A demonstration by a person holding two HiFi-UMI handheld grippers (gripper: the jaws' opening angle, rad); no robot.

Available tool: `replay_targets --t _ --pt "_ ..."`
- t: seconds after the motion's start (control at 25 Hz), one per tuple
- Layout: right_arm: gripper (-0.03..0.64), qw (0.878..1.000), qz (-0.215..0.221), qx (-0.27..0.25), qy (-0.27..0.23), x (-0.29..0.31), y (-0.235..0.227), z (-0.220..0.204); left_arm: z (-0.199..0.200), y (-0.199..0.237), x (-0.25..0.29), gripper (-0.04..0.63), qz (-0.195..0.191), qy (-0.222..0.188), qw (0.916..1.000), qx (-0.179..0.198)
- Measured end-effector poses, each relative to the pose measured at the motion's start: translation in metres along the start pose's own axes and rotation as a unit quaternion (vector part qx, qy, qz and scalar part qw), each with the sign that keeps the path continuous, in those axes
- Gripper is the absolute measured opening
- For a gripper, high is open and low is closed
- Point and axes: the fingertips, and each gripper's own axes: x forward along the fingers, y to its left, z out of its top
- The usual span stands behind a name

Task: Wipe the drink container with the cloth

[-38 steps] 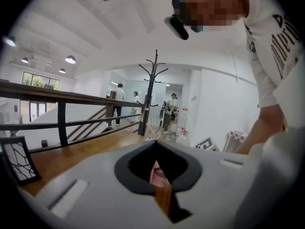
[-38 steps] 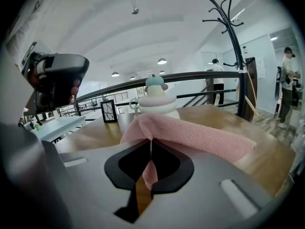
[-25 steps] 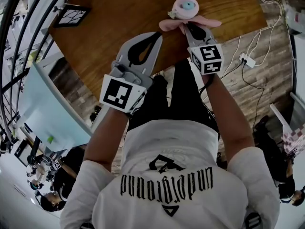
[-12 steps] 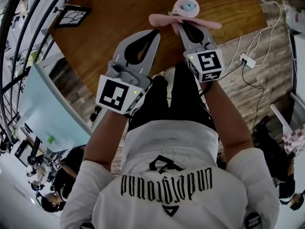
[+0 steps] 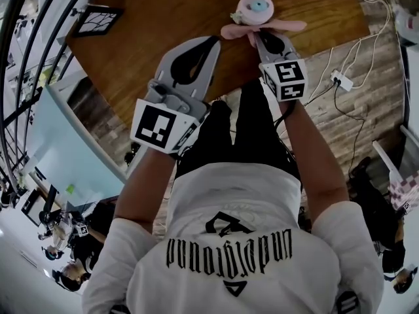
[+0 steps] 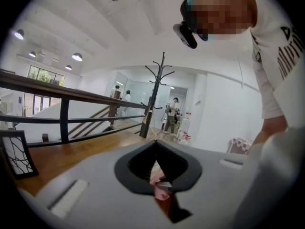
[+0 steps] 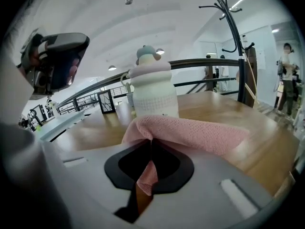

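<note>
A white drink container [image 5: 254, 8] with a pink lid and a blue cap stands upright near the far edge of the round wooden table [image 5: 163, 12]. In the right gripper view the drink container [image 7: 151, 89] rises just beyond the jaws. My right gripper [image 5: 256, 34] [image 7: 151, 140] is shut on a pink cloth [image 5: 275, 27] [image 7: 190, 132], which drapes against the container's near side at its base. My left gripper [image 5: 215, 39] [image 6: 155, 142] hovers over the table left of the container, apart from it, shut with nothing in its jaws.
A black-framed picture [image 5: 98, 19] [image 7: 106, 101] stands at the table's far left. White cables and a power strip [image 5: 340, 80] lie on the wood floor to the right. A coat rack [image 7: 233, 32], a railing and several people are beyond the table.
My right gripper swept the cloth left along the container's base, then back right. The left gripper stayed nearly still and the container did not move.
</note>
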Motion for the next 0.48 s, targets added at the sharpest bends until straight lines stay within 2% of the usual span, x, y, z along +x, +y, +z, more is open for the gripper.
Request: replay_targets --t 0.2,0.32,0.48 --pt "0.012 0.998 0.003 -0.029 -0.05 -0.03 -0.009 0.046 0.008 -0.004 0.007 0.049 0.0 -0.005 1.0 0.007" --pt "0.012 0.994 0.012 -0.063 -0.084 -0.047 -0.009 0.077 0.011 -0.004 0.01 0.049 0.0 -0.006 0.9999 0.011" --pt "0.012 0.991 0.024 -0.091 -0.092 -0.052 -0.008 0.09 0.012 -0.001 0.013 0.049 0.003 -0.007 0.9999 0.008"
